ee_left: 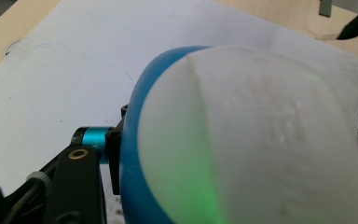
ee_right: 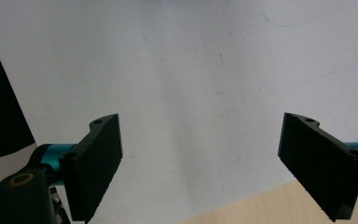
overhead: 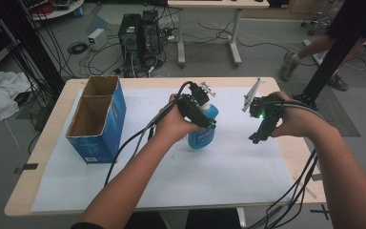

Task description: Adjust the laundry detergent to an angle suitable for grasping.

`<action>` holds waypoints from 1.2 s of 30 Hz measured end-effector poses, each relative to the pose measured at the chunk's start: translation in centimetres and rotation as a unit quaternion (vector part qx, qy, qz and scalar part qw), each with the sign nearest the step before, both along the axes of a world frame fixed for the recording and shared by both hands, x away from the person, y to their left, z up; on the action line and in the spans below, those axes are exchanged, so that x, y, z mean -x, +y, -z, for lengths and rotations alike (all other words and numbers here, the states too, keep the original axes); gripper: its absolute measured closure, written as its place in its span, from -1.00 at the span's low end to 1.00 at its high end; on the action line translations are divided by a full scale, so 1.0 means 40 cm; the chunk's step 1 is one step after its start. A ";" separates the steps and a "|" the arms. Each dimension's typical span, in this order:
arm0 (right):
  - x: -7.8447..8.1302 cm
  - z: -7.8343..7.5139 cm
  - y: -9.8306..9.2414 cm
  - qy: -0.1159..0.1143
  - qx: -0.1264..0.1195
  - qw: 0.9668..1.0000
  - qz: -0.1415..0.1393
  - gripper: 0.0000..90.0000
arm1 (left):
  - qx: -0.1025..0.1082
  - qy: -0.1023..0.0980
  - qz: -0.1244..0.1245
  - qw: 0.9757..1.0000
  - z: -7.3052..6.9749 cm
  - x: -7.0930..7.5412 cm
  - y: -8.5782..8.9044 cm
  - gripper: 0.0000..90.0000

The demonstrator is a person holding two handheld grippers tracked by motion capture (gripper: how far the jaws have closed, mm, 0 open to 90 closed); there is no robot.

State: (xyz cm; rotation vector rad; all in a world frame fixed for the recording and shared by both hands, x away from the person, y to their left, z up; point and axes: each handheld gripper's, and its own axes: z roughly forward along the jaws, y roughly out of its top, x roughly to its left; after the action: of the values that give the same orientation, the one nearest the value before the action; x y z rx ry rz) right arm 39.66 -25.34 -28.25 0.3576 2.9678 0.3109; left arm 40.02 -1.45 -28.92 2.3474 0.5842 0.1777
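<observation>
A blue bottle (overhead: 203,135) with a white label hangs tilted just above the white sheet (overhead: 228,171), and my left gripper (overhead: 208,123) is shut on it. In the left gripper view the bottle (ee_left: 261,140) looms close, its blue side pressed against the one black pad (ee_left: 114,158) that shows. To the right of the bottle, my right gripper (overhead: 256,138) is held over the sheet. In its own view the right gripper (ee_right: 200,158) stands open, the two pads (ee_right: 98,163) far apart with only the white sheet (ee_right: 205,70) between them.
An open blue cardboard box (overhead: 97,119) stands at the table's left side. The wooden table edge (overhead: 295,157) borders the sheet on the right. Beyond the table are computer towers (overhead: 138,38), floor cables, another desk (overhead: 209,28) and a person's legs (overhead: 314,52).
</observation>
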 end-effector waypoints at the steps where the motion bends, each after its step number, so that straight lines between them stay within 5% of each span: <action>1: 0.000 0.000 0.002 0.001 0.002 1.000 0.001 -0.72 | 0.000 0.000 0.000 1.000 0.000 0.000 0.000 -0.14; 8: -0.002 0.002 0.005 0.002 0.002 1.000 0.003 -0.72 | -0.009 0.013 0.041 0.999 -0.010 -0.006 0.053 -0.13; 19: -0.001 0.003 0.013 0.003 0.005 1.000 0.001 -0.72 | 0.001 0.022 0.109 0.994 -0.009 -0.007 0.096 -0.14; 31: 0.003 0.002 0.018 0.003 0.003 1.000 -0.001 -0.72 | 0.001 0.027 0.192 0.981 -0.004 0.004 0.128 -0.14; 33: 0.004 0.002 0.019 0.003 0.004 1.000 0.000 -0.72 | 0.001 0.027 0.192 0.981 -0.004 0.004 0.128 -0.14; 34: 0.004 0.002 0.019 0.003 0.004 1.000 0.000 -0.72 | -0.001 0.022 0.214 0.977 -0.004 0.014 0.123 -0.14; 35: 0.004 0.002 0.019 0.003 0.004 1.000 0.000 -0.72 | -0.001 0.022 0.214 0.977 -0.004 0.014 0.123 -0.14; 36: 0.004 0.002 0.019 0.003 0.006 1.000 0.001 -0.72 | -0.007 0.019 0.231 0.973 -0.003 0.022 0.119 -0.14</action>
State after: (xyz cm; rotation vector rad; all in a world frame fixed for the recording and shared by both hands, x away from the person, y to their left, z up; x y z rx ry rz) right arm 39.49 -24.58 -28.32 0.3617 2.9738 0.2932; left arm 39.15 3.31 -28.81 2.4336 0.0428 -0.0778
